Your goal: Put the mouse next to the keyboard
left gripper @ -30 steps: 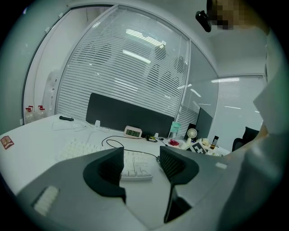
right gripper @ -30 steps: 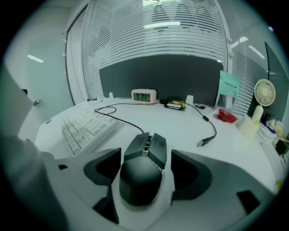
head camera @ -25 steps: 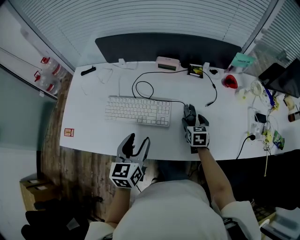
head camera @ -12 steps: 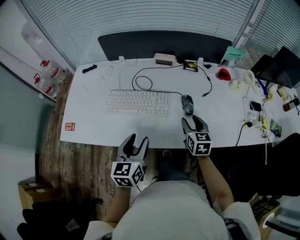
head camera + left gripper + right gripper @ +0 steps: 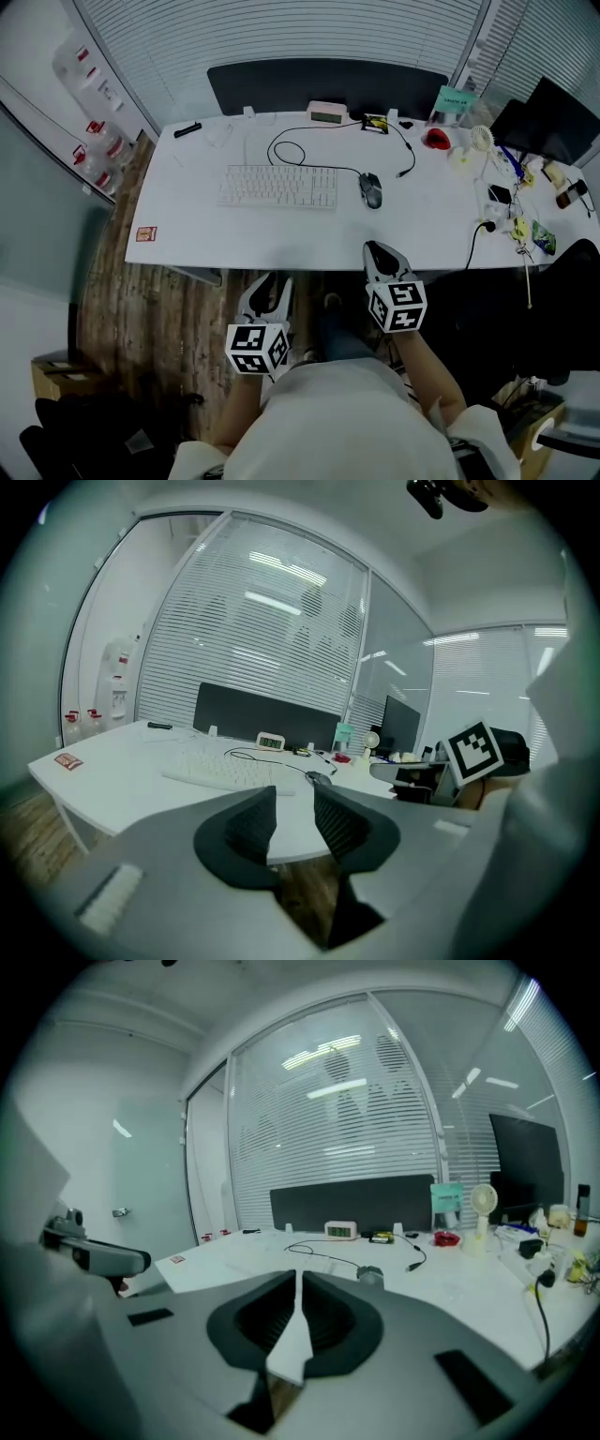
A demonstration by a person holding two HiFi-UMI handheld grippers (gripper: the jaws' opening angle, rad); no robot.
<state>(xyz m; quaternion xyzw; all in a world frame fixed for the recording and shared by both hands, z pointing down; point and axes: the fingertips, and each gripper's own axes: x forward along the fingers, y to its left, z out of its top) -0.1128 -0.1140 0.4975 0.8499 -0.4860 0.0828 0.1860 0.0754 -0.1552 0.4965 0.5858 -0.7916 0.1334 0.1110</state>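
The white keyboard (image 5: 277, 186) lies on the white desk (image 5: 187, 234). The dark mouse (image 5: 371, 189) rests just to its right, its cable looping back behind it. Both grippers hang off the desk's front edge, near the person's body. My left gripper (image 5: 270, 284) has its jaws closing with a gap left and nothing between them (image 5: 293, 803). My right gripper (image 5: 380, 251) has its jaws closing to a thin slit, empty (image 5: 297, 1283). The mouse (image 5: 369, 1276) shows far ahead of the right jaws, and the left gripper view shows the keyboard (image 5: 225, 773) with the mouse (image 5: 320, 778) beside it.
A small clock (image 5: 328, 112) stands at the desk's back by a dark panel (image 5: 328, 82). A red object (image 5: 435, 139), a small fan (image 5: 481, 141), a monitor (image 5: 553, 108) and a black power cable (image 5: 478, 234) crowd the right. A red card (image 5: 145, 233) lies front left.
Both grippers have drawn back from the desk toward the body. The right one has left the mouse beside the keyboard. Both pairs of jaws have narrowed.
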